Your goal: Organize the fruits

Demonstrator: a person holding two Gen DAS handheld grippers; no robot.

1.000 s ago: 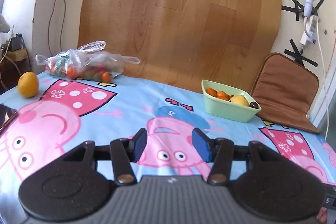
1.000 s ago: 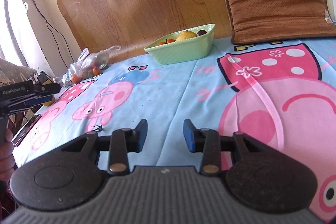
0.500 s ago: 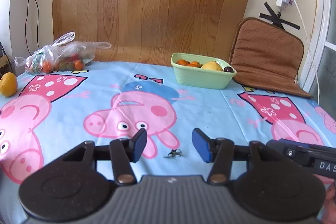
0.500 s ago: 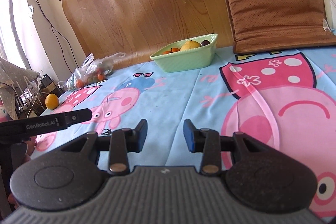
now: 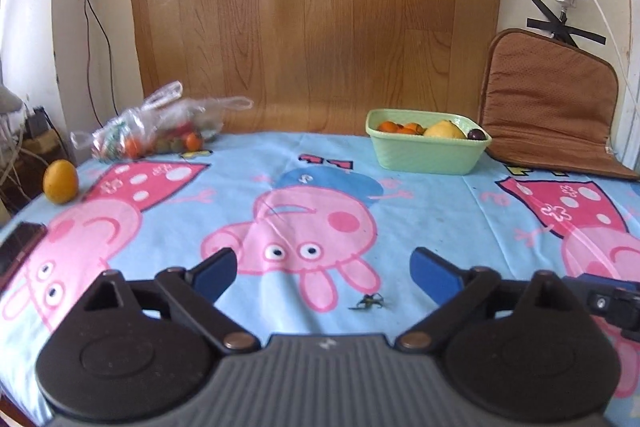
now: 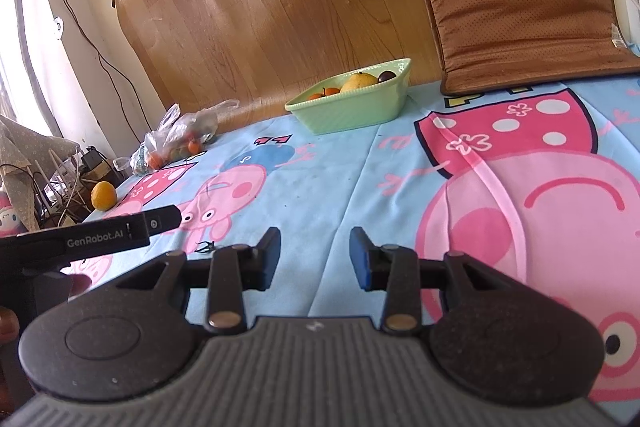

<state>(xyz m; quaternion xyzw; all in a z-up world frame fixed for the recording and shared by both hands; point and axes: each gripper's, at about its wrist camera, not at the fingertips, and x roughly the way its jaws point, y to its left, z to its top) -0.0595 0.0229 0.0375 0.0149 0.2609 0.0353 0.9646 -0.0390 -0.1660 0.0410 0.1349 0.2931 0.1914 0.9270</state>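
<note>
A pale green bowl (image 5: 424, 159) (image 6: 352, 111) at the back of the table holds small oranges, a yellow fruit and a dark plum. At the back left, a clear plastic bag (image 5: 156, 135) (image 6: 180, 139) contains more small fruit. One loose orange-yellow fruit (image 5: 60, 181) (image 6: 104, 195) stands near the table's left edge. My left gripper (image 5: 324, 267) hovers low over the near cloth, its jaws opening wide with nothing between them. Its body (image 6: 100, 235) shows at the left of the right wrist view. My right gripper (image 6: 315, 247) stands partly open and holds nothing.
A brown cushion (image 5: 548, 103) (image 6: 524, 11) leans at the back right beside the bowl. A wood-pattern sheet (image 5: 312, 19) covers the wall behind. A dark phone (image 5: 20, 247) lies at the left edge. A small dry stem (image 5: 368, 302) lies on the cloth (image 5: 440, 211). Cables hang off the left side.
The left gripper's jaws have spread from a narrow gap to wide open, and its view has swung across the table and levelled. The right gripper has stayed where it was.
</note>
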